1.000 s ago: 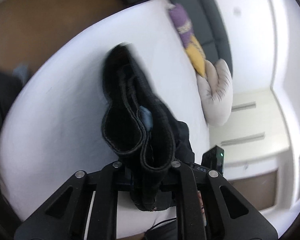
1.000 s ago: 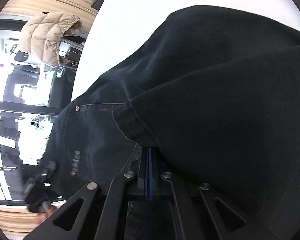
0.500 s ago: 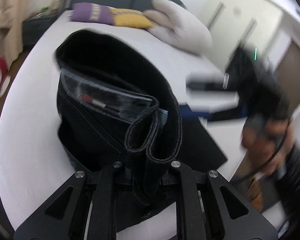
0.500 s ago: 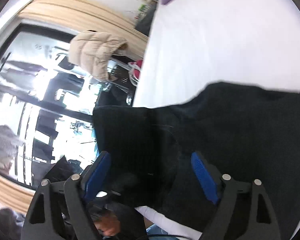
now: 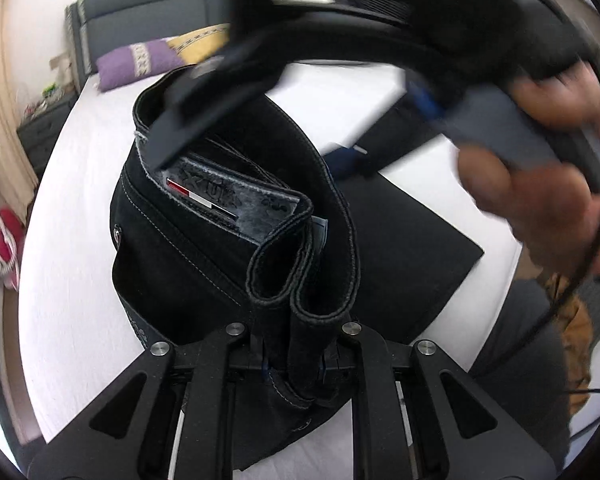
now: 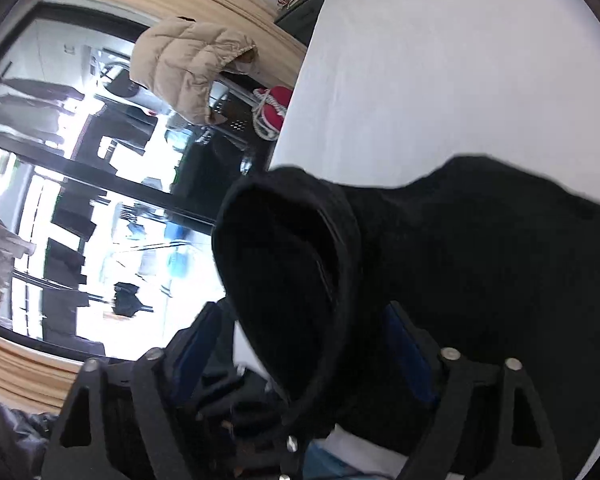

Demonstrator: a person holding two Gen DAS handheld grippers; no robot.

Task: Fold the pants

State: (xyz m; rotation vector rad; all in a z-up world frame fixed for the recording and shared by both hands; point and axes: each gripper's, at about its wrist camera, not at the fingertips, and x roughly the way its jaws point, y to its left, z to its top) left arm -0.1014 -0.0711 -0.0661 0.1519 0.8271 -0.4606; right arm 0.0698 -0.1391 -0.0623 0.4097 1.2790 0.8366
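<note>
Black pants (image 5: 228, 240) lie on the white bed (image 5: 72, 280), waistband bunched up toward my left gripper (image 5: 294, 356), which is shut on the doubled waistband. A leather label with a red, white and blue flag (image 5: 204, 200) shows inside the waist. My right gripper (image 5: 284, 100) is held blurred above the far part of the pants in the left wrist view. In the right wrist view the right gripper (image 6: 300, 344) is open, its blue pads (image 6: 406, 352) on either side of a raised loop of the pants (image 6: 292, 280), not closed on it.
Purple and yellow pillows (image 5: 148, 60) lie at the grey headboard (image 5: 140, 4). A beige puffer jacket (image 6: 188, 64) hangs by the window. A red item (image 6: 276, 108) sits beside the bed edge. My hand (image 5: 540, 184) holds the right gripper.
My right gripper let go of the pants and opened, then swung over the waistband. My left gripper kept its hold while the view turned toward the headboard.
</note>
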